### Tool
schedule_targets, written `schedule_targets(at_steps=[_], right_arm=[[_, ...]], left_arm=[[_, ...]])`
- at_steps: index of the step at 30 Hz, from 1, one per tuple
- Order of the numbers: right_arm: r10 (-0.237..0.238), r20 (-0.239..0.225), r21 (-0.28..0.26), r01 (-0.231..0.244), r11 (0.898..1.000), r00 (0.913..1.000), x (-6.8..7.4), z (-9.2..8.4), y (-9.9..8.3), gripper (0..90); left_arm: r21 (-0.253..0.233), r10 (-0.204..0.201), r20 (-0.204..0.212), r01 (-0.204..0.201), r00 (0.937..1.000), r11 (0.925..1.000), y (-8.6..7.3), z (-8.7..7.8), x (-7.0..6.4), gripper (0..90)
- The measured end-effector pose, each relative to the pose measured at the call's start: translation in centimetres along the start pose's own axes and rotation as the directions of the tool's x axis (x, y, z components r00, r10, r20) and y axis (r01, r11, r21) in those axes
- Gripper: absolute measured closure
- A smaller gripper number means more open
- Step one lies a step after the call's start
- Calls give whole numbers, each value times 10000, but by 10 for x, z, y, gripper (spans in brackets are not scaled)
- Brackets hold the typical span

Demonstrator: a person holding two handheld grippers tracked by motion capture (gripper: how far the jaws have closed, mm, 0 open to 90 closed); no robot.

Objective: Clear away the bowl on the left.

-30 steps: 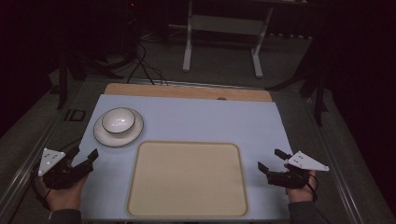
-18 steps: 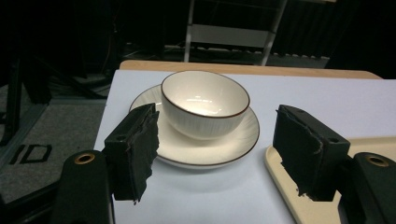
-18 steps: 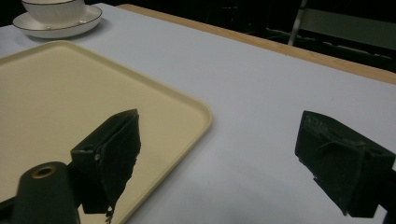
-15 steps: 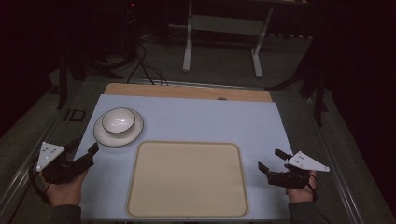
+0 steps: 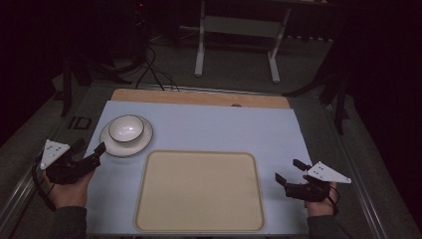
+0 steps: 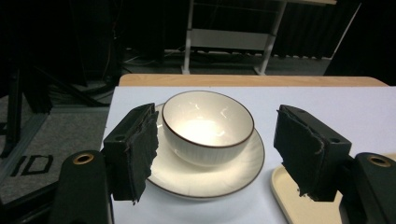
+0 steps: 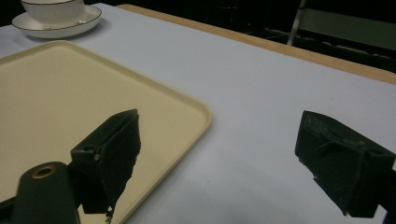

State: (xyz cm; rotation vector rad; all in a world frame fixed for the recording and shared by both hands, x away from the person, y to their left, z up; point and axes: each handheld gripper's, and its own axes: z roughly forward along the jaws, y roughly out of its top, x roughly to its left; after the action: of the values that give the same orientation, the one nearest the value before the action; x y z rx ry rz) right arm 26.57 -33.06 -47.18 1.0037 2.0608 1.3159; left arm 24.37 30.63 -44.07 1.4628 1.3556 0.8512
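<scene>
Facing bowl (image 6: 208, 125) directly, left gripper (image 6: 217, 156) has jaws spread wide, nothing between, width enough to take bowl from both sides. Bowl sits upright on saucer (image 6: 210, 179), far-left part of table (image 5: 224, 129), just beside tray (image 5: 200, 191) corner. Right gripper (image 5: 291, 175) also wide open, empty, near tray right edge, probably waiting. Tray bare, likely destination.

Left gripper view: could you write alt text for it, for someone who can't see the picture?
A white bowl with a dark rim sits on a matching saucer on a pale blue table, framed between the open black jaws of the left tool, which touches neither. A cream tray edges in at lower right.
</scene>
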Motion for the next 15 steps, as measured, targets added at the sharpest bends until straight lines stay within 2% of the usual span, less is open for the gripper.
schedule_targets(at_steps=[3,15], right_arm=[[7,0,1,-7,10000,10000,0,0,0,138],[-17,-10,52,17,10000,10000,0,1,-1,138]], left_arm=[[18,-18,-79,19,10000,10000,3,2,0,311],[39,78,96,-78,9999,10000,20,13,-3,310]])
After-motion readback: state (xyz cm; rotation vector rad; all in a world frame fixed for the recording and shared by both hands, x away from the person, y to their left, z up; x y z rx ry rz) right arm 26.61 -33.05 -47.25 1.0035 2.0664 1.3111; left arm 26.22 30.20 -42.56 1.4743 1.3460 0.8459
